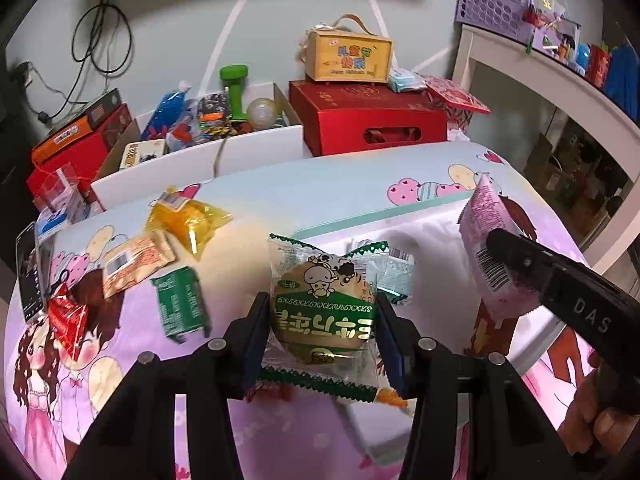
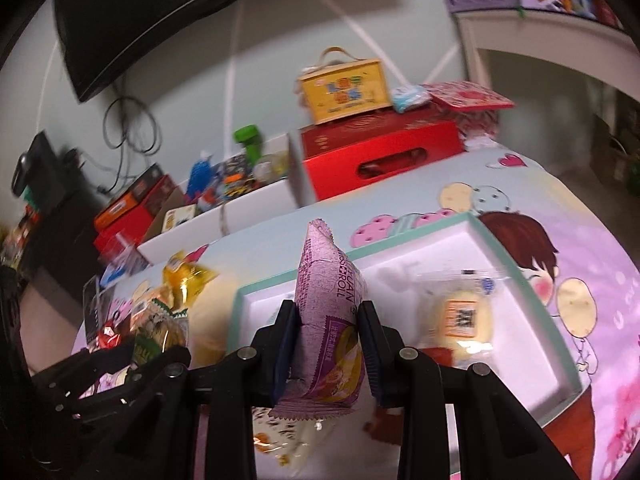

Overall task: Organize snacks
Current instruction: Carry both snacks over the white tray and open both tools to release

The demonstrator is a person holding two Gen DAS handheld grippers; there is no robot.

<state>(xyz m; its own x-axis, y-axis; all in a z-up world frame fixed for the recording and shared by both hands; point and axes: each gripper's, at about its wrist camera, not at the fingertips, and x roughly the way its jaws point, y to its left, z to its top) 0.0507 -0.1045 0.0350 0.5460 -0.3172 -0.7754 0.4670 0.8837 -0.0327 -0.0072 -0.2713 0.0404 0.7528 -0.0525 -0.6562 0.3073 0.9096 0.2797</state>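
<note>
Two grippers [image 1: 320, 336] [image 2: 328, 344], eight snack packets [image 1: 324, 304].

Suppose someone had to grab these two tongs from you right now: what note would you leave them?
Left tongs: shut on the green cake packet, held above the cartoon-print cloth.
Right tongs: shut on the purple roll packet, held upright over the white tray.
Done: a pale round cake packet already lies in the tray.
Left: place both held packets, then collect the loose ones on the cloth: yellow packet, tan packet, dark green packet, red packet.
</note>
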